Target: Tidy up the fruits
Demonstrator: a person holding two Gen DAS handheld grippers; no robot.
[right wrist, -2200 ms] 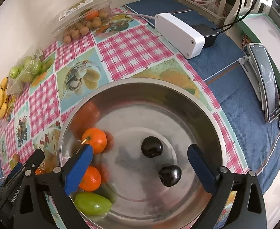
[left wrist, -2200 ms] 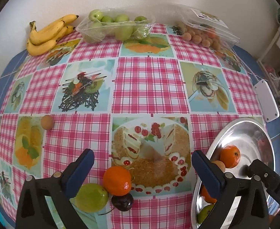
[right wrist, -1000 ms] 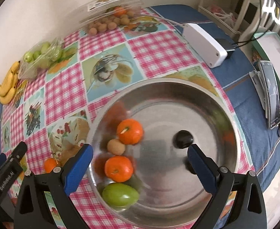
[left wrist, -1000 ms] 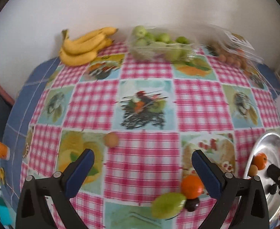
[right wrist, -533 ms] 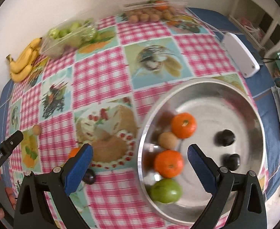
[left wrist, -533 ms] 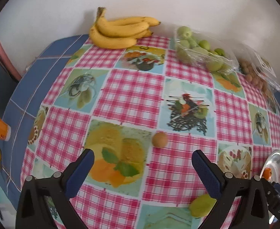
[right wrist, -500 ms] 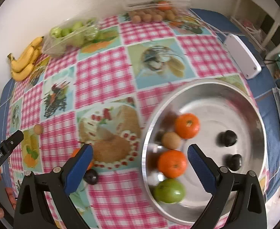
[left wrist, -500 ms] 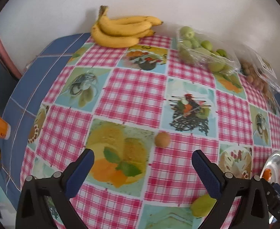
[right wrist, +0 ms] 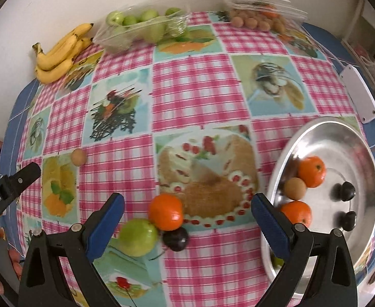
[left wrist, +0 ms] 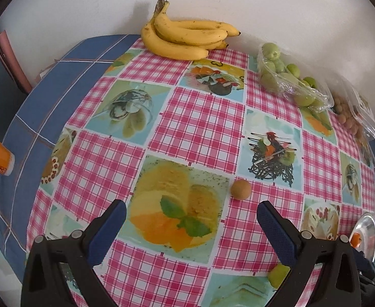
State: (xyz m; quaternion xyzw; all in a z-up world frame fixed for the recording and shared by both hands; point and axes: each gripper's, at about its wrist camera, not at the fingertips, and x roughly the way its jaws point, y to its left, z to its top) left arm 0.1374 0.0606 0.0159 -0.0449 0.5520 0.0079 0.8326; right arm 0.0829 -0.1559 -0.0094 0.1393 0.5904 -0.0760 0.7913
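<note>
Since 0.5 s ago the left gripper came nearer to the small brown fruit, jaws wide apart, nothing between. The right gripper left the steel bowl and now hangs over the orange, green fruit & dark plum, also spread wide w/ nothing held. Those three touch each other on the checked cloth. The brown fruit is round, matte, alone.

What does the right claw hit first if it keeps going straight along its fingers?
Probably the orange lying loose on the tablecloth, touching a green fruit and dark plum. It sits between the open fingers of the right claw; depth is uncertain.
</note>
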